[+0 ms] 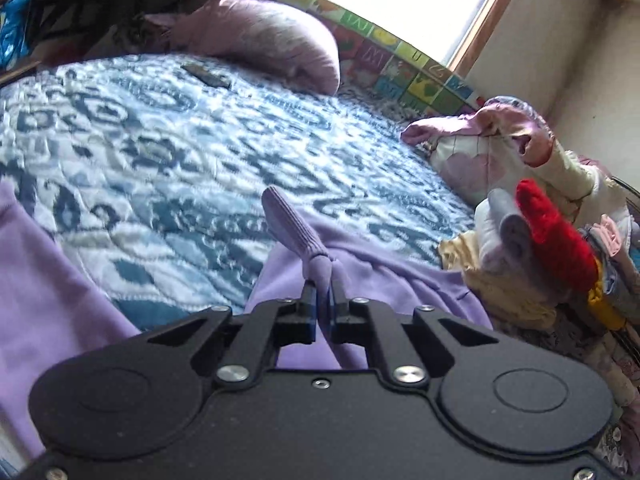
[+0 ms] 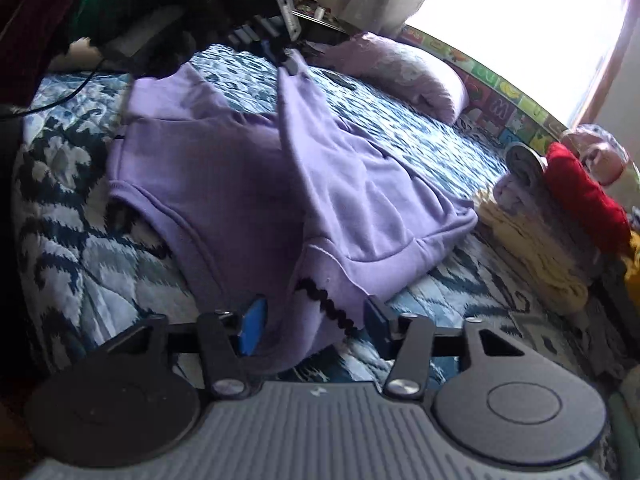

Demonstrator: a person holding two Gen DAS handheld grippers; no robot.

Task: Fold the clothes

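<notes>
A lavender sweatshirt (image 2: 240, 168) lies spread on the blue-and-white quilt (image 1: 160, 140). My left gripper (image 1: 323, 284) is shut on one sleeve, whose ribbed cuff (image 1: 288, 220) sticks out past the fingertips. In the right wrist view the left gripper (image 2: 290, 62) holds that sleeve lifted above the garment's far side, pulling the cloth into a ridge. My right gripper (image 2: 314, 320) is at the sweatshirt's near edge. Its jaws stand apart around a fold of fabric that carries a black zigzag trim (image 2: 324, 300), and the blue pads (image 2: 252, 328) do not visibly pinch it.
A pale purple pillow (image 1: 264, 40) lies at the bed's far side, below a bright window. A pile of clothes topped by a red knit (image 2: 580, 196) sits at the right edge of the bed. A colourful letter mat (image 1: 400, 60) lines the wall. A small dark object (image 1: 208, 74) rests on the quilt.
</notes>
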